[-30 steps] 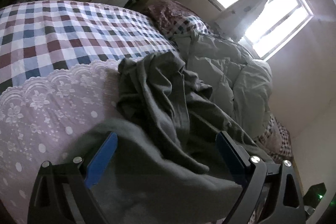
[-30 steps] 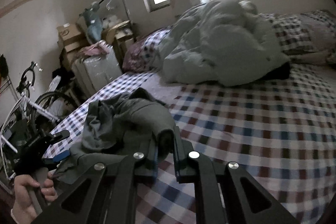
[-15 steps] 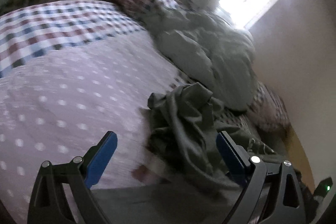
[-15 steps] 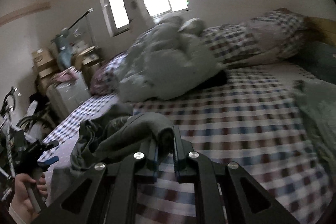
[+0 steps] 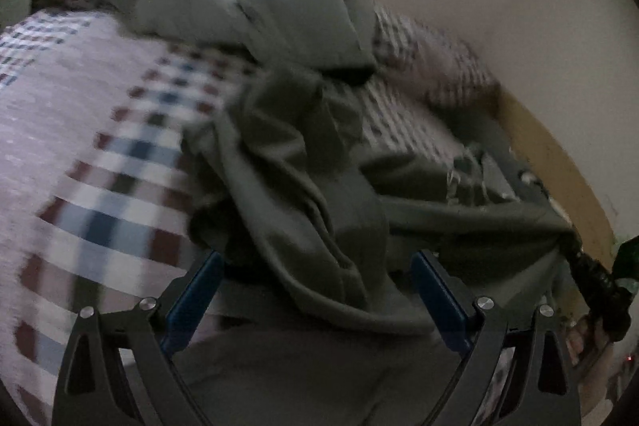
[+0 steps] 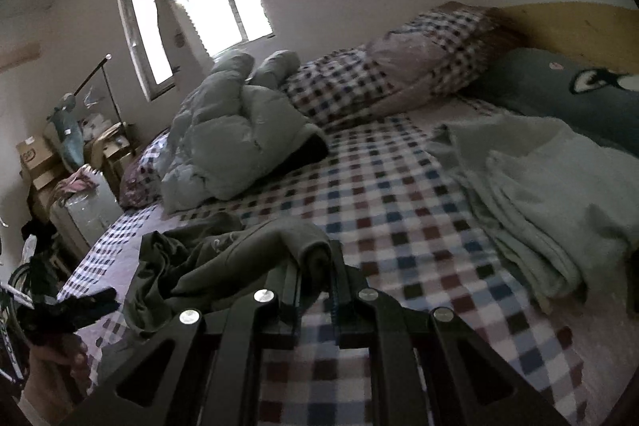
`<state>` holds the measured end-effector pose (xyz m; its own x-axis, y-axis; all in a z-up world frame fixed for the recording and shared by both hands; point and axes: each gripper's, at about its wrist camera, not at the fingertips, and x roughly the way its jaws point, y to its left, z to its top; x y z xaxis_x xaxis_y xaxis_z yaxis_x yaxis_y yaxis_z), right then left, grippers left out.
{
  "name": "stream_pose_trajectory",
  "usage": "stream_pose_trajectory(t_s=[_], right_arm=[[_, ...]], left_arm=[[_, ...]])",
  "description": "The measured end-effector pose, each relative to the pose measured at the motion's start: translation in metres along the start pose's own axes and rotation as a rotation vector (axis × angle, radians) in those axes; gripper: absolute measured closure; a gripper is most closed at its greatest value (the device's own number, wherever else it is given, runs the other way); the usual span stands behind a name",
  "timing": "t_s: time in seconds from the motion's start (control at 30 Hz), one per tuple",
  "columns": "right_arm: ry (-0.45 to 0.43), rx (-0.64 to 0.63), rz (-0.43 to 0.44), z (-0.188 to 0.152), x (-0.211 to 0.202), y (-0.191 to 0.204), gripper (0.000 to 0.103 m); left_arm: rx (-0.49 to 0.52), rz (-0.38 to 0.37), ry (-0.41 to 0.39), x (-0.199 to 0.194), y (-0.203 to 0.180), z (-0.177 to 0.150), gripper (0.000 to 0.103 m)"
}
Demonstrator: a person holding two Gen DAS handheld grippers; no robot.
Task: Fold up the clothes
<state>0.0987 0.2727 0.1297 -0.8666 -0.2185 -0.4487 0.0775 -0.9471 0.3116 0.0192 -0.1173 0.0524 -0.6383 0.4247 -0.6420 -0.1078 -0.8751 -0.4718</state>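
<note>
One rumpled dark grey-green cotton garment (image 6: 223, 258) lies on the checked bed sheet (image 6: 399, 226), soft, light, floppy — right hand-held gripper (image 6: 315, 276) pinches its rolled edge; left hand-held gripper (image 5: 315, 290) gapes wide — best taken at a free corner.

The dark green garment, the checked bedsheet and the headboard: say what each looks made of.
Dark green garment: soft matte knit, probably cotton jersey or sweatshirt fabric; it drapes in thick limp folds, pinched in the right gripper.
Checked bedsheet: woven cloth, likely cotton, with a flat dull check.
Headboard: seemingly wood or wood veneer, smooth yellowish-brown surface.
</note>
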Motion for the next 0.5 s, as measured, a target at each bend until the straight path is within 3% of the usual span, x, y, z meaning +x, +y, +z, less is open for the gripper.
stream_pose_trajectory(t_s=[0.07, 0.13, 0.2, 0.3, 0.5], right_arm=[[0.007, 0.008, -0.004, -0.005, -0.003, -0.008, 0.093], [0.021, 0.007, -0.005, -0.012, -0.003, -0.015, 0.093], [0.041, 0.003, -0.017, -0.021, 0.002, -0.021, 0.093], [0.077, 0.024, -0.026, -0.035, 0.012, -0.032, 0.092], [0.139, 0.036, -0.054, -0.049, 0.031, -0.047, 0.092]], left_arm=[[-0.007, -0.020, 0.012, 0.007, -0.007, -0.001, 0.024], [-0.026, -0.034, 0.018, 0.012, -0.011, -0.003, 0.052], [-0.057, -0.028, 0.014, 0.014, -0.009, -0.003, 0.068], [-0.068, -0.007, 0.013, 0.016, -0.009, -0.003, 0.077], [-0.084, 0.037, 0.013, 0.022, -0.009, -0.002, 0.078]])
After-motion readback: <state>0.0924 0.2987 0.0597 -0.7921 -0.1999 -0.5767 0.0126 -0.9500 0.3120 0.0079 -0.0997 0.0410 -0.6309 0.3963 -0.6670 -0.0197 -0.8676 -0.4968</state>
